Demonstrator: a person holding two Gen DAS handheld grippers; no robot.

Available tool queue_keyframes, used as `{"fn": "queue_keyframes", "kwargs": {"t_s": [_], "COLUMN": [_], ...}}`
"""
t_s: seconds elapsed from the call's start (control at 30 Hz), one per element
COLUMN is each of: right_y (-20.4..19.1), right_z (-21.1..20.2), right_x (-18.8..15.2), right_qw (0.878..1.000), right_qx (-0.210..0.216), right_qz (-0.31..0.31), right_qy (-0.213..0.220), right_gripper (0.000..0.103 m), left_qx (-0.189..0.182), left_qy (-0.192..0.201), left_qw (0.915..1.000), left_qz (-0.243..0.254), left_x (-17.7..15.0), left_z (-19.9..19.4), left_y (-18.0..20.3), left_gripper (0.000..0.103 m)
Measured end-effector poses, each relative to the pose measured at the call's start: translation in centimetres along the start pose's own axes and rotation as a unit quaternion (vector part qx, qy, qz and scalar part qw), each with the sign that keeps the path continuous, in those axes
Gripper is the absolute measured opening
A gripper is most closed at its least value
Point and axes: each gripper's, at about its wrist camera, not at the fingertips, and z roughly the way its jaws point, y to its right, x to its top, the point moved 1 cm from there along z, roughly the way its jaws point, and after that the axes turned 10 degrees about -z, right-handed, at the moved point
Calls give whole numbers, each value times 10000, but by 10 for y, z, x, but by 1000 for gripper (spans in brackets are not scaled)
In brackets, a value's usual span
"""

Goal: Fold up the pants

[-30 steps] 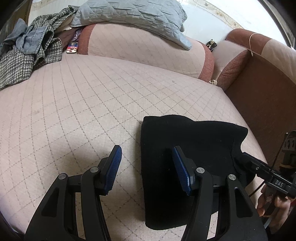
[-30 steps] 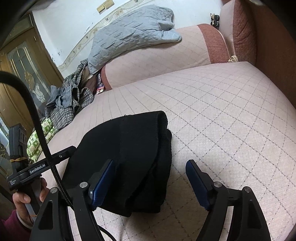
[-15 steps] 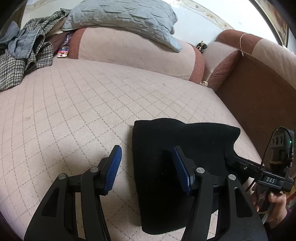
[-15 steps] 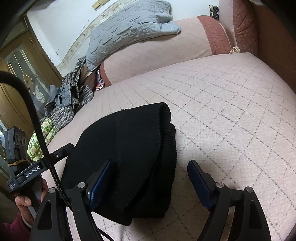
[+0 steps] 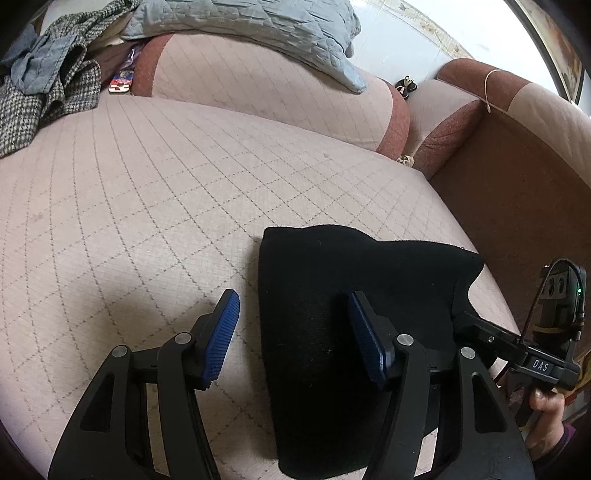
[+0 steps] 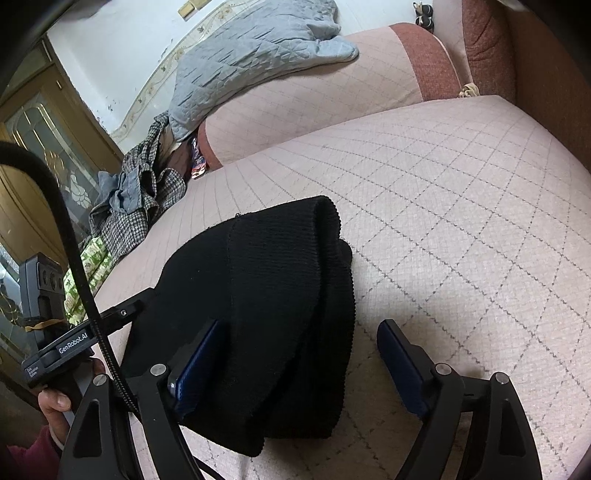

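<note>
The black knit pants [image 5: 332, 317] lie folded into a thick stack on the pink quilted sofa seat [image 5: 147, 206]. My left gripper [image 5: 293, 332] is open above the stack's left edge, one blue pad over the seat and one over the cloth. In the right wrist view the pants [image 6: 273, 280] show a ribbed cuff on top. My right gripper [image 6: 295, 365] is open and straddles the stack's right edge, its left pad against the cloth. Each gripper shows in the other's view, hand-held at the stack's far side.
A grey quilted blanket [image 5: 258, 22] lies on the sofa back. A heap of checked and denim clothes [image 5: 44, 85] sits at the seat's far left. The brown armrest [image 5: 517, 177] bounds the right side. A wooden glass door [image 6: 33, 155] stands beyond the sofa.
Both grippers have shifted slightly over the folded pants and stayed open. The pants have not visibly moved.
</note>
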Motion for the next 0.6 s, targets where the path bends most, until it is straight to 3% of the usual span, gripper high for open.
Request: {"fn": "queue_keyframes", "kwargs": {"t_s": [0.1, 0.17, 0.6], "right_y": [-1, -2, -5], "right_z": [3, 5, 13], "right_x": [0, 0, -2], "right_qw": [9999, 10000, 9997], "right_qx": [56, 18, 104], "right_qz": [108, 72, 193], "right_qy": [-12, -24, 48], "right_gripper": [84, 84, 82], "left_qx": [-111, -100, -111], "left_qy": [-131, -155, -186], "left_qw": [9998, 9993, 9989], "left_qz": [-141, -311, -411], "left_x": [0, 0, -1], "left_z": [6, 12, 26], "left_y": [-4, -7, -6], "left_gripper": [66, 76, 79]}}
